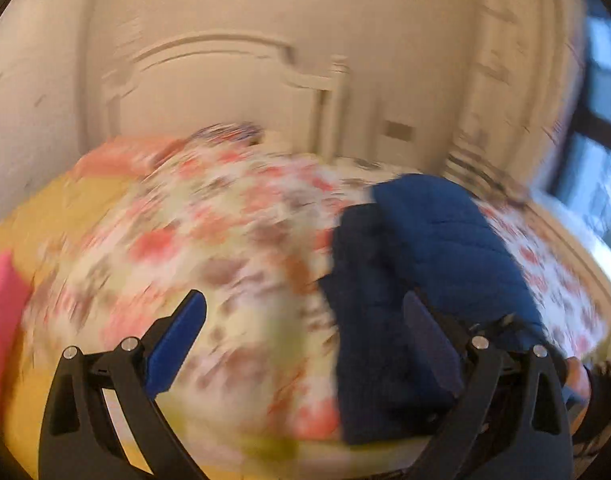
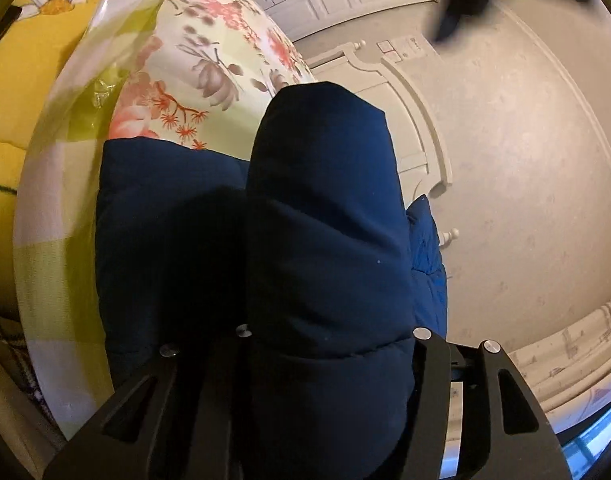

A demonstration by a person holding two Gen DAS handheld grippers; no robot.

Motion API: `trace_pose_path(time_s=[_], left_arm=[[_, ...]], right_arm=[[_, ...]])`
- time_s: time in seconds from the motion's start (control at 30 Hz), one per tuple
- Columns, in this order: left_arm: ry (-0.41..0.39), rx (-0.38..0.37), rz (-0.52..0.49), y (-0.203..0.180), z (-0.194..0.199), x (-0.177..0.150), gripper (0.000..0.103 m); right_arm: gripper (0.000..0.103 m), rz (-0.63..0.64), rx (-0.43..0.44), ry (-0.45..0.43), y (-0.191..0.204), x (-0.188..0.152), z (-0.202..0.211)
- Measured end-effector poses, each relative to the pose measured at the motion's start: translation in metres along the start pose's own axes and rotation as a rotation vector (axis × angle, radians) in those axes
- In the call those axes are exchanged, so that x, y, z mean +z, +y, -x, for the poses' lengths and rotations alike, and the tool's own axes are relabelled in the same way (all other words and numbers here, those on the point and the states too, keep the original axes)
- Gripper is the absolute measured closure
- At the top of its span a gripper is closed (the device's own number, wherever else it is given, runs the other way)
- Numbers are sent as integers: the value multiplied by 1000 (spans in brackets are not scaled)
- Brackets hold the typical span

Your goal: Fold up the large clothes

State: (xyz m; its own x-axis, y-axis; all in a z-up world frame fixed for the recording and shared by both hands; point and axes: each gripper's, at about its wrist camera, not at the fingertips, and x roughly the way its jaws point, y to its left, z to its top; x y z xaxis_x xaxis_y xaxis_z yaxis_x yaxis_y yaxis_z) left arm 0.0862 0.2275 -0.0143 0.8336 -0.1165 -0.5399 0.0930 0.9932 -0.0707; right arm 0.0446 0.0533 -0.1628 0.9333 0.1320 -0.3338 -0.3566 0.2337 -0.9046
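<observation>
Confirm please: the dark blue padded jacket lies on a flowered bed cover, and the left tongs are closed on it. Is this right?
Not quite. The dark blue padded jacket does lie on the flowered bed cover, but the left tongs are open, with nothing gripped between the two blue pads. The left wrist view shows it.

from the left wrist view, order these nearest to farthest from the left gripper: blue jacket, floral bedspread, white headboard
1. blue jacket, right at the right finger of the left gripper
2. floral bedspread, spread beyond and below the fingers
3. white headboard, far end, against the wall
</observation>
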Motion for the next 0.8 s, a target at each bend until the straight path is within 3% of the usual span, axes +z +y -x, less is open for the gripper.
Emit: trace_pose_path(time_s=[0.17, 0.27, 0.4, 0.5, 0.53, 0.63, 0.8], left_arm=[[115, -146, -226, -86, -58, 67, 3], [184, -69, -394, -134, -108, 86, 3], [304, 64, -479, -145, -179, 73, 2], [358, -76, -308, -108, -201, 57, 2], [361, -91, -250, -92, -202, 53, 2], [353, -100, -166, -65, -197, 41, 2], [332, -117, -97, -52, -191, 30, 2]], right_arm=[[49, 2, -14, -9, 0, -5, 5], [49, 2, -19, -16, -1, -9, 6], [46, -20, 5, -47, -8, -16, 30], [35, -140, 153, -128, -36, -35, 63], [25, -209, 248, -170, -50, -45, 75], [24, -438, 466, -236, -91, -74, 95], [28, -826, 507, -199, -159, -99, 73]])
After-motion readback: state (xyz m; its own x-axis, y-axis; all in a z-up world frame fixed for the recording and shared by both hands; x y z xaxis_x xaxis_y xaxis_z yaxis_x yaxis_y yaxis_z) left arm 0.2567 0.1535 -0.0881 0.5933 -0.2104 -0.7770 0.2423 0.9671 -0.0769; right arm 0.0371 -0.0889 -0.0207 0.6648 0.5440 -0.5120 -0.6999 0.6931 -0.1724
